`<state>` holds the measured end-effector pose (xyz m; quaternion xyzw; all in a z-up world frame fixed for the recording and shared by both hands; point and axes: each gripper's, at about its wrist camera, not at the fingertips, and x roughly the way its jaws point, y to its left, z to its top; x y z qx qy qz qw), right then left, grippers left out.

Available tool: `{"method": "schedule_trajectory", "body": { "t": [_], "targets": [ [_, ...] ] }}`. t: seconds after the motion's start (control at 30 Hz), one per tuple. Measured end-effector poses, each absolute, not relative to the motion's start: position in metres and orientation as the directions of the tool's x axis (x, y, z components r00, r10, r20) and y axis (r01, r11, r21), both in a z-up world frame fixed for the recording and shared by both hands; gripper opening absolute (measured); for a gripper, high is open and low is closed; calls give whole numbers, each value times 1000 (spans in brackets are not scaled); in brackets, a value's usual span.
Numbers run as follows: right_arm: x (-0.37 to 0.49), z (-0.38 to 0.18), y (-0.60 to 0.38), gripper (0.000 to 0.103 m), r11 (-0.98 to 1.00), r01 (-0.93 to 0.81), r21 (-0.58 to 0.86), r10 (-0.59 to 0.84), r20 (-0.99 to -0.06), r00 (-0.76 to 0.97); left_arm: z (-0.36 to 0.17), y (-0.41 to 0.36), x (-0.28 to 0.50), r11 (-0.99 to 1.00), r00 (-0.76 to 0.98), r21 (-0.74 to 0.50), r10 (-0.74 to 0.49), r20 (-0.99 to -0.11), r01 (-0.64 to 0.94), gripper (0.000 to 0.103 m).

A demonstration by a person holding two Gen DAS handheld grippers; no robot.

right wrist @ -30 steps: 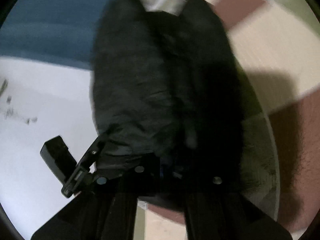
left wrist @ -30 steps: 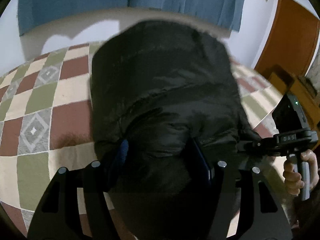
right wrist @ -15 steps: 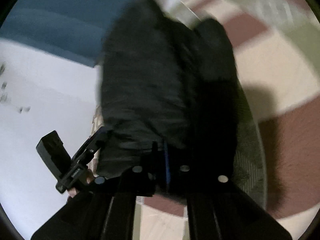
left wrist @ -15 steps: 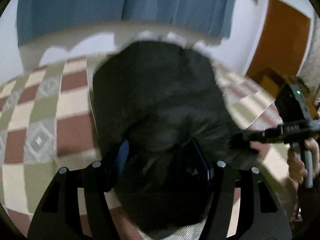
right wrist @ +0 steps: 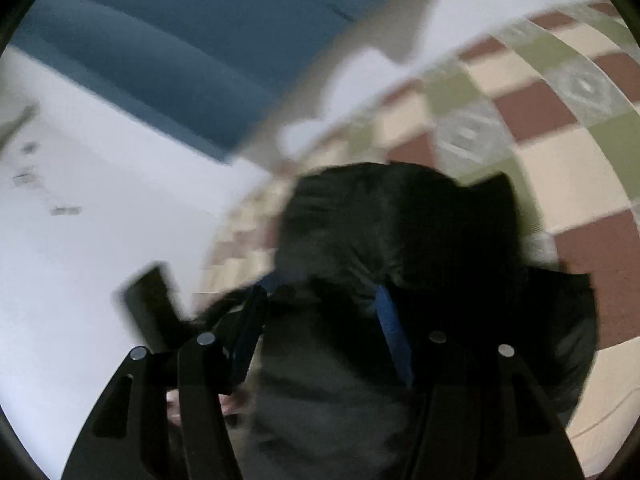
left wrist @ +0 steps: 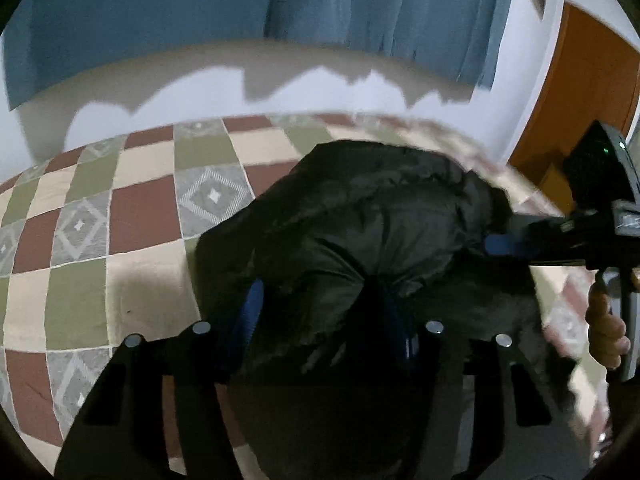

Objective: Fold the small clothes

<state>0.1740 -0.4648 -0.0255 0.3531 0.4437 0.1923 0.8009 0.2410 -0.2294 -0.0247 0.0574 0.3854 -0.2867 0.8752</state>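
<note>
A small black padded jacket (left wrist: 360, 232) lies bunched on a checked quilt (left wrist: 140, 208). My left gripper (left wrist: 324, 312) has its blue-padded fingers spread wide with a thick fold of the jacket between them. My right gripper (right wrist: 320, 312) also stands open, its fingers either side of the jacket (right wrist: 400, 232). The right gripper also shows in the left wrist view (left wrist: 520, 244), at the jacket's right end, with a hand on its handle. The left gripper's body shows blurred at the left of the right wrist view (right wrist: 156, 308).
The quilt (right wrist: 560, 168) of red, green, cream and grey squares covers a bed. A white wall and blue curtain (left wrist: 360, 8) stand behind it. An orange-brown door (left wrist: 580, 92) is at the right.
The jacket hung lifted in front of both cameras; now it has come down onto the quilt. My right gripper's fingers, close together before, have spread apart. Both views are motion-blurred.
</note>
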Motion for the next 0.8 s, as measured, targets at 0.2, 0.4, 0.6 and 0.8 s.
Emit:
{"method": "schedule_trajectory", "body": {
  "t": [0.2, 0.4, 0.6, 0.8],
  "targets": [
    [175, -89, -493, 45, 609, 121, 784, 649, -580, 493, -52, -266, 255, 831, 489, -36, -361, -794, 555, 54],
    [174, -104, -500, 29, 580, 168, 797, 639, -573, 513, -77, -280, 261, 840, 472, -1, -305, -827, 542, 54],
    [169, -107, -500, 24, 553, 158, 818, 636, -537, 555, -76, -279, 261, 838, 491, -2, -322, -809, 546, 54],
    [140, -45, -496, 46, 612, 69, 788, 605, -522, 601, -20, -238, 238, 832, 495, -137, -442, -748, 538, 54]
  ]
}}
